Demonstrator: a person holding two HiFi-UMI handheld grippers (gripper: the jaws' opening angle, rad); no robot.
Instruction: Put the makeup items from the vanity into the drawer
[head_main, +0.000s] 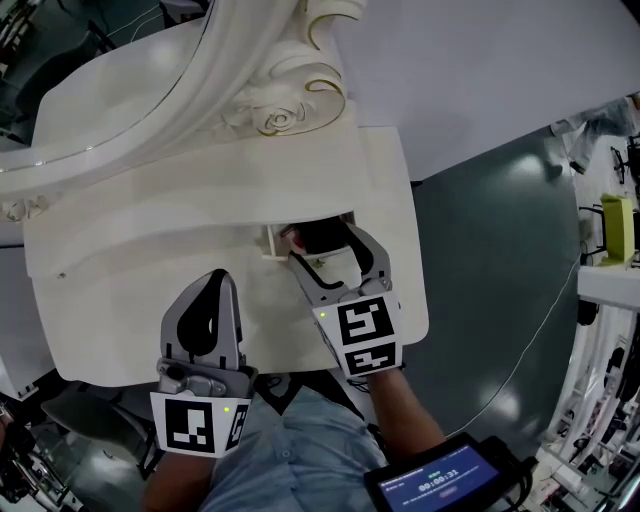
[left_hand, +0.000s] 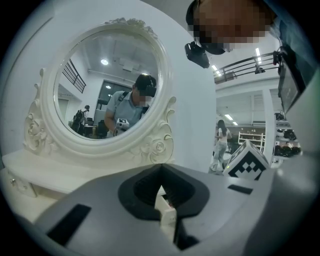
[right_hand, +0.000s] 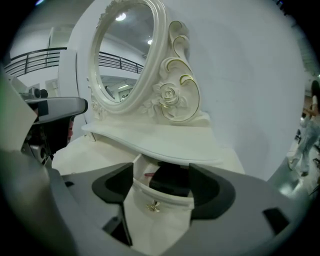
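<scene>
A small white drawer (head_main: 272, 240) stands pulled out from the vanity's upper shelf (head_main: 330, 170). Inside lie a black makeup item (head_main: 318, 236) and something red (head_main: 296, 238). My right gripper (head_main: 322, 243) is open, one finger on each side of the drawer front (right_hand: 160, 222), which has a gold knob (right_hand: 152, 206). In the right gripper view the black item (right_hand: 170, 181) shows behind that front. Resting low over the vanity top (head_main: 120, 260) left of the drawer, my left gripper (head_main: 215, 278) is shut with nothing in it; its jaws meet in the left gripper view (left_hand: 161, 176).
The oval mirror (left_hand: 107, 82) in its carved white frame (head_main: 290, 100) rises behind the shelf. The vanity's right edge (head_main: 415, 270) drops to grey floor. A dark screen device (head_main: 445, 482) hangs at my waist. White racks with a yellow object (head_main: 617, 228) stand at far right.
</scene>
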